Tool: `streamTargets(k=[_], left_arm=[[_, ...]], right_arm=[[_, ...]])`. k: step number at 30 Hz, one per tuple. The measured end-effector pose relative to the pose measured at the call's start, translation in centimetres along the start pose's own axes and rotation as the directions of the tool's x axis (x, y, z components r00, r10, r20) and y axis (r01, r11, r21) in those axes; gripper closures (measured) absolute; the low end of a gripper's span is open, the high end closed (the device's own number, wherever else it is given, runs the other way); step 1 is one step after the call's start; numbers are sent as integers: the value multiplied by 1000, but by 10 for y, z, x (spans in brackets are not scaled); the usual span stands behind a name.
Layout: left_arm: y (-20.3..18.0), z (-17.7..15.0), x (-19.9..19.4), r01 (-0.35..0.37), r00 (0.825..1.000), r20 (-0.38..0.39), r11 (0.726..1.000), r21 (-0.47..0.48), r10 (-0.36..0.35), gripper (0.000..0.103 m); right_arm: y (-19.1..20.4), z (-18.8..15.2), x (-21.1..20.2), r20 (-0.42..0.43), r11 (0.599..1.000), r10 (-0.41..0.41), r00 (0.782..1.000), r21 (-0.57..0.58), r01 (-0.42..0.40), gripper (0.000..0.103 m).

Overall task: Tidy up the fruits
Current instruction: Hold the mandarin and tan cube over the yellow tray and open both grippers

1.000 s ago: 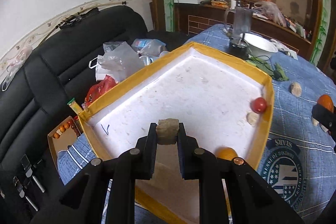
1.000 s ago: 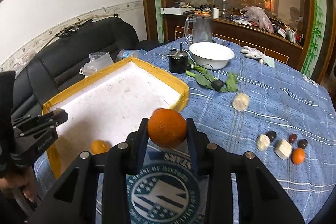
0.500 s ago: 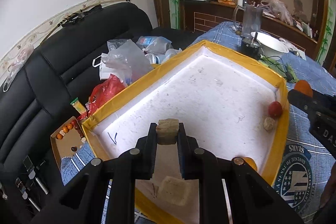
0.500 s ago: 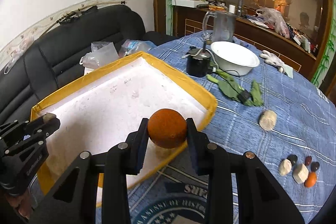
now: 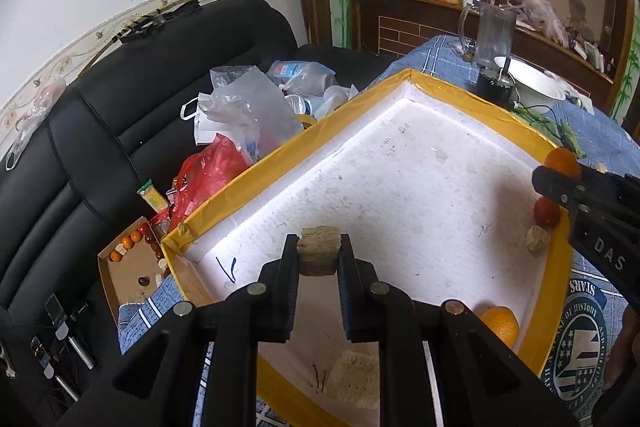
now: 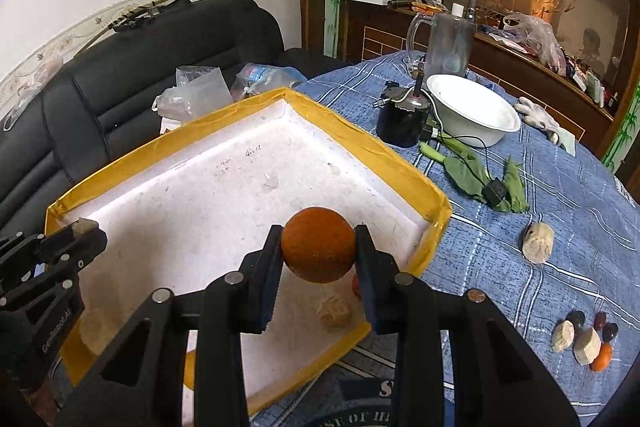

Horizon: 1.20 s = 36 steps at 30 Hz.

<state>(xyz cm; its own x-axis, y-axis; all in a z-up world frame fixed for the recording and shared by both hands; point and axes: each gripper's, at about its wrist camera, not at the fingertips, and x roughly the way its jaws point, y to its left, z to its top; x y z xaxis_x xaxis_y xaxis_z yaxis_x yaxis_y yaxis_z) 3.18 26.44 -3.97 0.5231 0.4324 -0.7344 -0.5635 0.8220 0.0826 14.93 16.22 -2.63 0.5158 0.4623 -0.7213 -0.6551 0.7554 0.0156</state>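
A white foam tray with a yellow taped rim (image 5: 280, 155) (image 6: 360, 143) lies on the blue table. My left gripper (image 5: 319, 255) is shut on a tan fibrous block (image 5: 319, 251), held over the tray's near left part. My right gripper (image 6: 318, 247) is shut on an orange (image 6: 318, 245) above the tray's right side; the same orange (image 5: 562, 163) shows at the right of the left wrist view. Inside the tray lie a second tan block (image 5: 354, 379), a small orange (image 5: 500, 325), a red fruit (image 5: 546, 211) and a pale lump (image 5: 537, 238).
On the blue cloth sit a pale lump (image 6: 538, 241), a cluster of small fruits and blocks (image 6: 586, 335), green leaves (image 6: 468, 171), a white bowl (image 6: 472, 115), a black pot (image 6: 402, 123) and a glass jug (image 6: 448, 45). A black sofa (image 5: 100, 131) holds plastic bags (image 5: 240, 111).
My right gripper carried the orange leftward from over the cloth to over the tray. The left gripper drew back a little with its block; a second block came into view below it.
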Motion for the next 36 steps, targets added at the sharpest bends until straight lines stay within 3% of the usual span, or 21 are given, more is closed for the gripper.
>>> streamTargets(k=[30, 31, 32, 33, 35, 36], left_arm=[[6, 4, 6, -27, 1000, -12, 1000, -9, 27, 86], [7, 4, 5, -25, 1000, -11, 1000, -14, 25, 86], [8, 5, 5, -24, 1000, -18, 1000, -17, 24, 78], [9, 5, 5, -27, 999, -25, 999, -22, 26, 72], [13, 4, 3, -42, 999, -24, 998, -46, 41, 37], [15, 4, 0, -50, 999, -14, 997, -59, 50, 32]], right_arm=[[14, 11, 31, -17, 999, -8, 1000, -37, 7, 65], [13, 11, 30, -10, 999, -15, 1000, -40, 15, 56], [11, 11, 29, -3, 999, -25, 1000, -40, 25, 41], [9, 11, 25, 5, 999, -28, 1000, -35, 28, 39], [0, 10, 16, 17, 1000, -24, 1000, -17, 25, 37], [-5, 9, 11, 26, 999, -35, 999, -6, 35, 35]])
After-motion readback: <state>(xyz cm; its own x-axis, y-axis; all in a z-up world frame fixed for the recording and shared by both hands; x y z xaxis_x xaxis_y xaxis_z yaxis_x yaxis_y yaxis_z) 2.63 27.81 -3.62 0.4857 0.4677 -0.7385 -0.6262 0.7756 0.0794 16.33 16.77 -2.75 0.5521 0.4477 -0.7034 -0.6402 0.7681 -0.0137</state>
